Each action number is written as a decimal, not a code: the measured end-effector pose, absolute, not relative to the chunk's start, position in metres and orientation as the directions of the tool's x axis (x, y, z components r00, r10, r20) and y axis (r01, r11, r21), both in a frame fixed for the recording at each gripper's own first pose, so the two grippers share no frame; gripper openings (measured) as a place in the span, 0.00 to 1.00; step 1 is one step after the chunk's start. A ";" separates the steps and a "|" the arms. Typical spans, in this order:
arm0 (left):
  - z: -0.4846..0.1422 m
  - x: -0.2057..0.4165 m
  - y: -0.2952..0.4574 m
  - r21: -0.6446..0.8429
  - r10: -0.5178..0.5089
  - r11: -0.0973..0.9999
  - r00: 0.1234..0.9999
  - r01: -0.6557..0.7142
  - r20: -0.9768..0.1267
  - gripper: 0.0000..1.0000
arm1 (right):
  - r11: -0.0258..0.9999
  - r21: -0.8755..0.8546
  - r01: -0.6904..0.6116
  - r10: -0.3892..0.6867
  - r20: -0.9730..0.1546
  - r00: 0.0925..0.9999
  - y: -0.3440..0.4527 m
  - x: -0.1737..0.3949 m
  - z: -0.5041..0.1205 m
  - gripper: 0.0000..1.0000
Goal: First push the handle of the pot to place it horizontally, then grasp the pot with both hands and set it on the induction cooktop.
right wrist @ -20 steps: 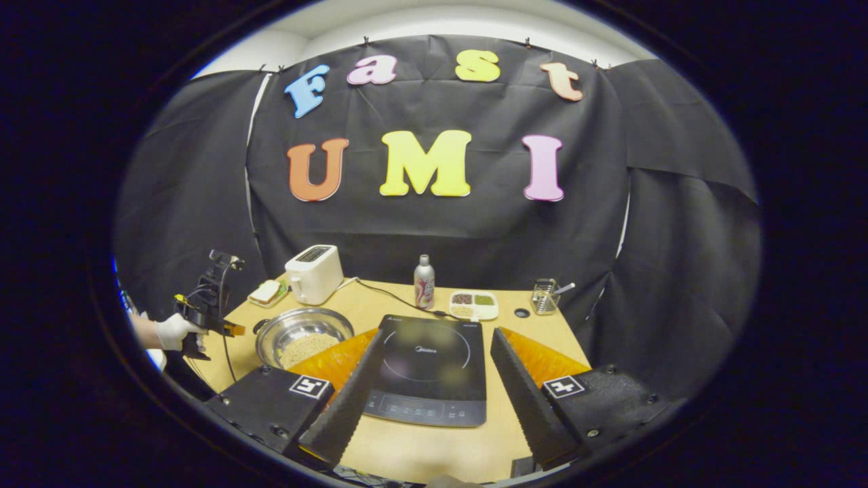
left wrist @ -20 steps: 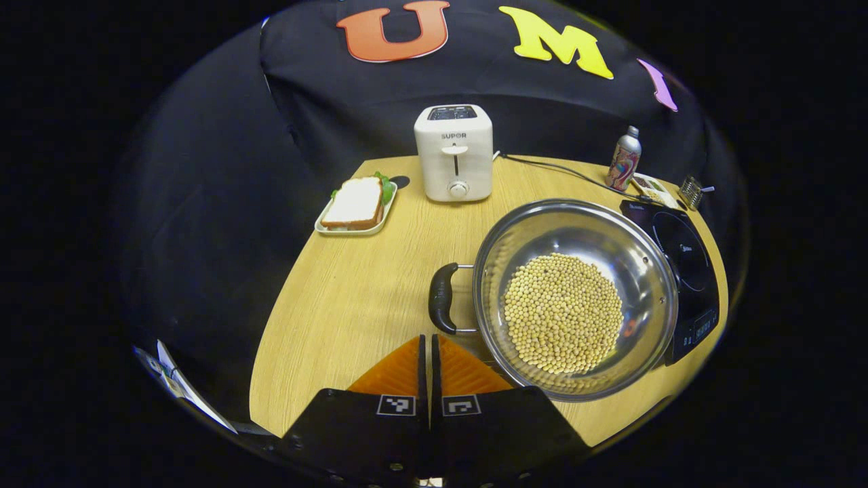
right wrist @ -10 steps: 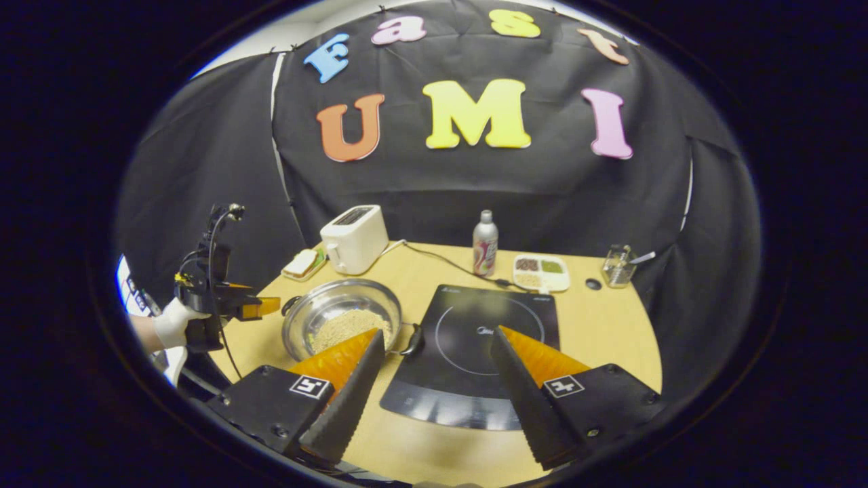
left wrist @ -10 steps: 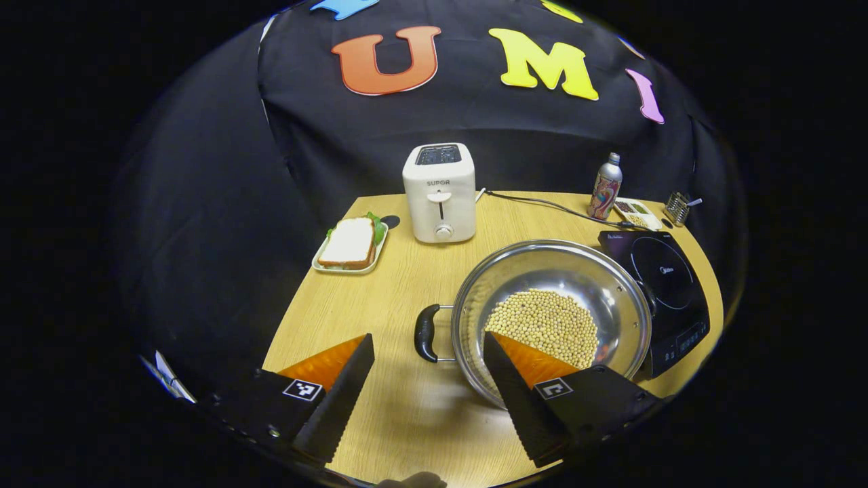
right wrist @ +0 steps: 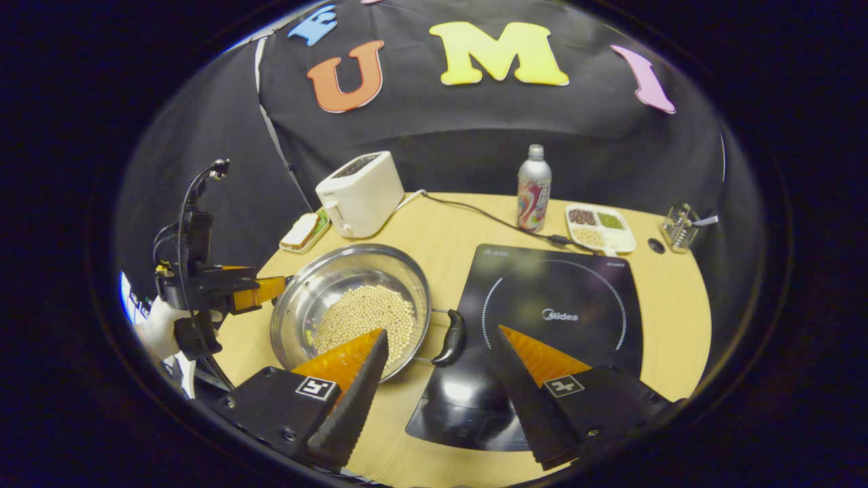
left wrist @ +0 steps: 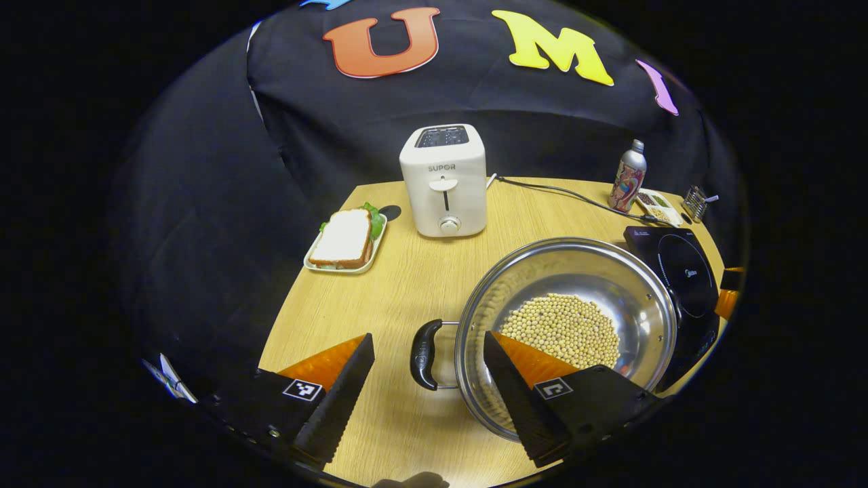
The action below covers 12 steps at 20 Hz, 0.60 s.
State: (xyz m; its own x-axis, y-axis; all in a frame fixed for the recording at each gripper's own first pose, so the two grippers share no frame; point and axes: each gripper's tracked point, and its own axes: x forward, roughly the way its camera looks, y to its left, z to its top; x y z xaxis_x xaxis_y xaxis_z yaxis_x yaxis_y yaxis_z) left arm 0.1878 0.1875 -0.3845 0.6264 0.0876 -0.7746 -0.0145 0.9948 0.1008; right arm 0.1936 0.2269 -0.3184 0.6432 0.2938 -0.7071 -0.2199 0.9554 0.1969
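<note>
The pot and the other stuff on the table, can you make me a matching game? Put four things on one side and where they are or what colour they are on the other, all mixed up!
Things:
1. pot
2. toaster
3. sandwich
4. induction cooktop

Clues:
A. white, at the back of the table
B. black and flat, nothing on it
C. shiny metal, beans inside
D. lying on a small tray

Pairs: 1-C, 2-A, 3-D, 4-B
</note>
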 end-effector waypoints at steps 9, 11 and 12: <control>-0.422 0.190 0.194 0.089 0.068 0.996 0.520 0.015 -0.852 0.97 | 0.968 0.199 -0.154 0.251 -0.800 0.544 0.242 0.219 -0.371 0.82; -0.425 0.192 0.191 0.077 0.052 0.997 0.507 0.029 -0.861 0.95 | 0.969 0.197 -0.150 0.247 -0.813 0.527 0.242 0.217 -0.376 0.84; -0.425 0.193 0.189 0.073 0.044 0.997 0.503 0.038 -0.863 0.93 | 0.969 0.204 -0.139 0.246 -0.822 0.513 0.243 0.216 -0.380 0.83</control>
State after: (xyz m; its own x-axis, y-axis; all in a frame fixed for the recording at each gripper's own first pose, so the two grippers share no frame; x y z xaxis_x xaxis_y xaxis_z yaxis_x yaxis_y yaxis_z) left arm 0.1929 0.1886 -0.4253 0.5027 0.0440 -0.8633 0.0377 0.9966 0.0727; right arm 0.2163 0.2427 -0.3798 0.5128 0.2462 -0.8224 -0.1386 0.9692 0.2038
